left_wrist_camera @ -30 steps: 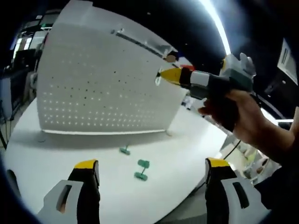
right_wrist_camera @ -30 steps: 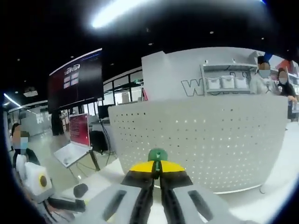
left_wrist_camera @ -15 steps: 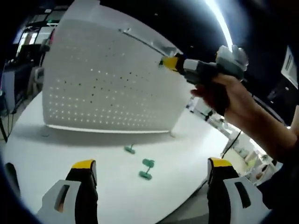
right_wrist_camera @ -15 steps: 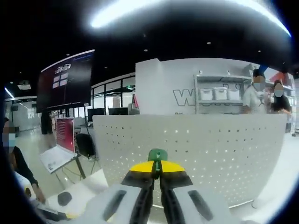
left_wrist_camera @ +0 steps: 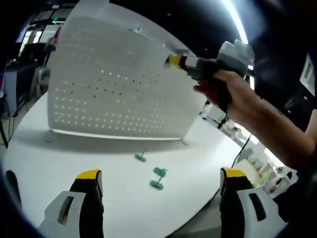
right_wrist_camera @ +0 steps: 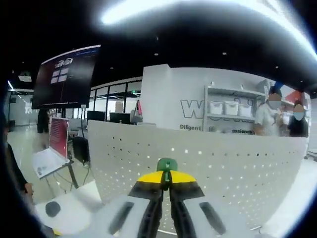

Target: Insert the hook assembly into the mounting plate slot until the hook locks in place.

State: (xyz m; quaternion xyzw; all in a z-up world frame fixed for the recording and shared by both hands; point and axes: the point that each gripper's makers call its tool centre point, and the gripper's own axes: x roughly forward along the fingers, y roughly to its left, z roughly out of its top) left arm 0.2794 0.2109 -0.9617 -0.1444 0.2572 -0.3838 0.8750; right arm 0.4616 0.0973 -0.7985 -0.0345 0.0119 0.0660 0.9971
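Left tool (left_wrist_camera: 157, 184): jaws wide apart, empty, held low over the bench (left_wrist_camera: 59, 163). Ahead of it the perforated plate (left_wrist_camera: 109, 84) stands upright on the bench, and two spare green hooks (left_wrist_camera: 158, 178) lie loose on the bench in front of the plate, one small one (left_wrist_camera: 141, 157) just beside the pair. Right of that, the right tool (left_wrist_camera: 171, 61), in a hand (left_wrist_camera: 233, 96), has its tip up against the plate's upper right area; contact can't be confirmed from here. Right tool's own view: jaws pinched narrow on a green hook (right_wrist_camera: 167, 164), pointed square at the plate face (right_wrist_camera: 208, 168). Step in hand looks like the approach/alignment before insertion; not seated yet. Next move calls for lining the hook's tab with a slot, then pushing straight in until it locks. Slip risk if it goes in tilted.
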